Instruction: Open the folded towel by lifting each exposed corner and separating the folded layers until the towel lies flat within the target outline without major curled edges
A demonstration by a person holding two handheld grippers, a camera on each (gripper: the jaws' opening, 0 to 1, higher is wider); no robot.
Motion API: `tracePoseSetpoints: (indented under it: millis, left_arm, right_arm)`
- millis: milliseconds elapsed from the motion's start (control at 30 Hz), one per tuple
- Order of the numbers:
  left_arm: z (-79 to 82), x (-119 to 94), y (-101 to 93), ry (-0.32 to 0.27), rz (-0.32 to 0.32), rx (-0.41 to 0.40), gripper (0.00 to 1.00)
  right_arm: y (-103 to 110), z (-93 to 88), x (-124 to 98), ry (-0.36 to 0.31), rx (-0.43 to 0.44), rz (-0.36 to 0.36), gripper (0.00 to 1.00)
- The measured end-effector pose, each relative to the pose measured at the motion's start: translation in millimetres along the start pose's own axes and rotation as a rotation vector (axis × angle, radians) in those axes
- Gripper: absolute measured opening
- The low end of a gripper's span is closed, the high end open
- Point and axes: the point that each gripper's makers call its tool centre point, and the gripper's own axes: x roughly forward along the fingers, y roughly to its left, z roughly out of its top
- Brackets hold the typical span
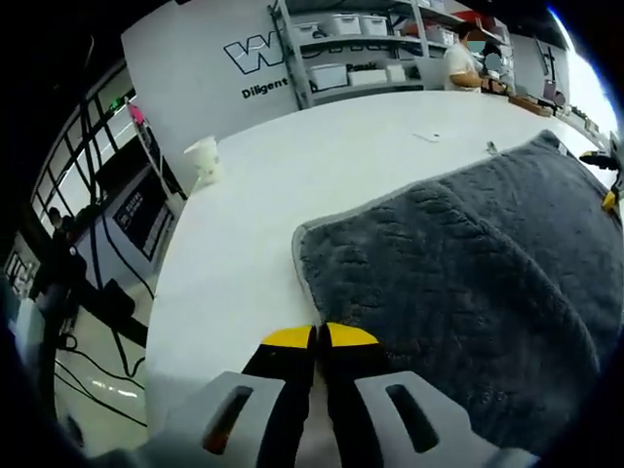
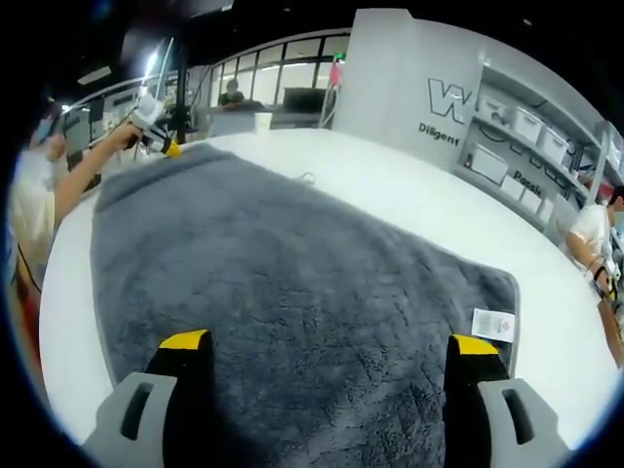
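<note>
A grey towel point(image 1: 468, 263) lies spread on the white table point(image 1: 253, 195). In the left gripper view its rounded corner sits just ahead of my left gripper point(image 1: 320, 337), whose yellow-tipped jaws are shut together with nothing seen between them. In the right gripper view the towel point(image 2: 292, 273) runs away from me, with a white label point(image 2: 492, 324) at its near right edge. My right gripper point(image 2: 330, 343) hovers over it, jaws wide open. A hand holds the left gripper point(image 2: 168, 148) at the towel's far left corner. The right gripper point(image 1: 606, 180) peeks in at the far right edge.
A white cup point(image 1: 203, 158) stands near the table's far edge, also seen as the cup point(image 2: 261, 120). A small object point(image 1: 427, 136) lies on the table beyond the towel. Shelves with bins point(image 1: 361, 49) and a person point(image 1: 458, 63) are behind the table.
</note>
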Motion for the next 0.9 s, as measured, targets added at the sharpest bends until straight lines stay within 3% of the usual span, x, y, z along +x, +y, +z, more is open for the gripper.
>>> tracePoseSetpoints:
  millis: [167,467,567,600,700,800,900]
  left_arm:
    - [-4.8,-5,4.0,0.033,0.052,0.048,0.03]
    - [-5.7,-6,4.9,0.031,0.067,0.07,0.04]
    - [-1.0,-7,-5.1,0.004,0.02,0.079,0.09]
    - [1.8,-9,-11.9,-0.011,-0.014,0.068,0.13]
    - [10.5,-14,-17.9,-0.056,-0.038,0.036,0.43]
    - [15.7,-16,-21.6,-0.074,-0.035,0.048,0.55]
    - [26.5,-19,-35.3,-0.131,-0.102,-0.008,0.74]
  right_arm:
    - [-1,-0.3,0,0.001,0.001,-0.003,0.99]
    - [-2,0.1,-1,-0.001,0.001,-0.003,0.99]
    - [-2,0.2,-1,-0.001,0.002,-0.004,0.99]
    - [-2,0.4,-1,-0.002,0.003,-0.003,0.99]
    - [-2,-0.3,0,0.001,0.01,-0.005,0.99]
    - [-3,-1.1,0,0.003,0.011,-0.007,0.99]
    - [-7,1.1,-2,-0.011,0.021,-0.011,0.99]
